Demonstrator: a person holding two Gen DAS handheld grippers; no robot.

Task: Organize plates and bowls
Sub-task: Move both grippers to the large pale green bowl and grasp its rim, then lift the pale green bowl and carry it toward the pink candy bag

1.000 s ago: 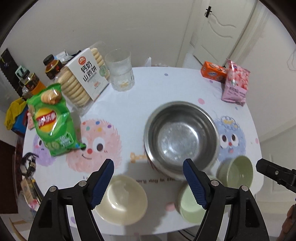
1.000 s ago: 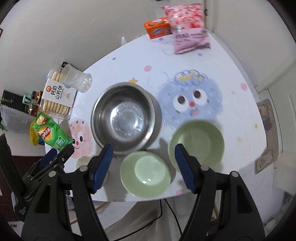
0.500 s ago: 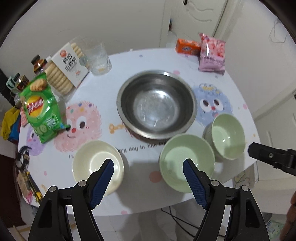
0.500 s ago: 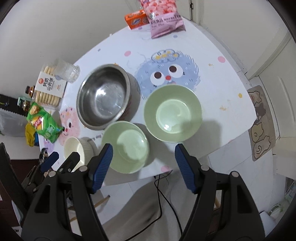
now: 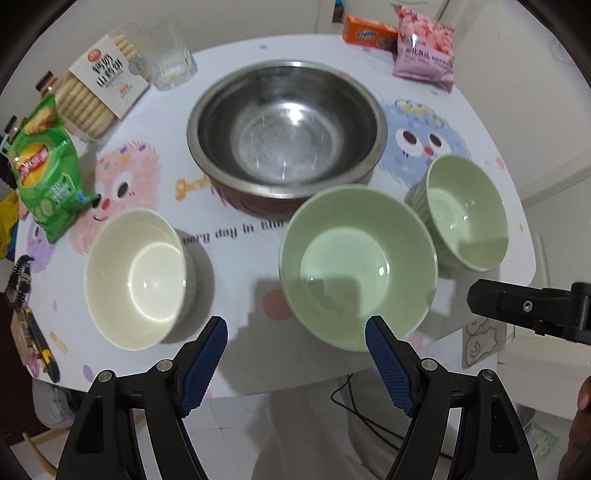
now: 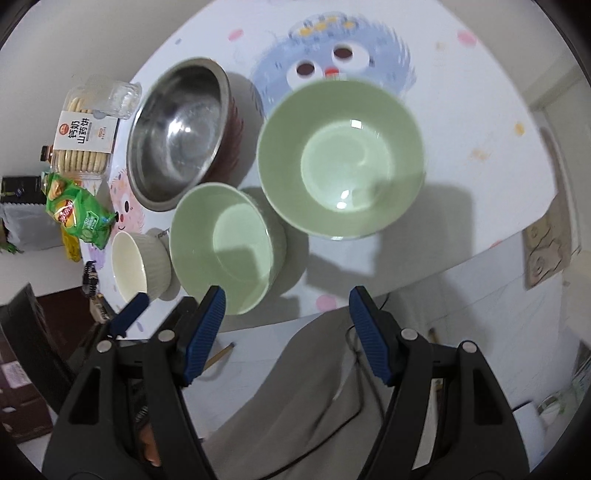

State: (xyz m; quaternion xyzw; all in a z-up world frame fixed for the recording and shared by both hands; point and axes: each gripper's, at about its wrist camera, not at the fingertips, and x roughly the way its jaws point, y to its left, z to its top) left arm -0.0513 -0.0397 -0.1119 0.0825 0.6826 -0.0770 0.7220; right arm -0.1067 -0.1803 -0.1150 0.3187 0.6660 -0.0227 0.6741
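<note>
1. Hovering nearest the lens, the left gripper (image 5: 295, 354) has its blue pads spread wide with nothing between them, poised over the near edge of the table (image 5: 240, 266).
2. The right gripper (image 6: 288, 317) is likewise spread and empty in its own view; its black body also shows at 3 o'clock in the left view.
3. Just beyond the left gripper's pads, the wide green bowl (image 5: 354, 266) sits at about 1 o'clock and the cream bowl (image 5: 136, 277) at 10 o'clock, well apart from each other.
4. The deep green bowl (image 5: 465, 214) stands at 2 o'clock, just beside the wide green bowl; whether their rims touch I cannot tell.
5. Farther back, at 12 o'clock, the steel bowl (image 5: 288, 129) is the largest and, I judge, the natural base for nesting.
6. To do the step well, bring one pad inside a rim and one outside, on the near wall, before closing; glazed walls will likely slip if pinched too shallowly.
7. Lift straight up so that neighbouring bowls are not knocked.
8. At the far rim, the glass (image 5: 171, 59), biscuit pack (image 5: 99, 88), chip bag (image 5: 44, 166), orange box (image 5: 369, 33) and pink bag (image 5: 424, 48) need no handling.
</note>
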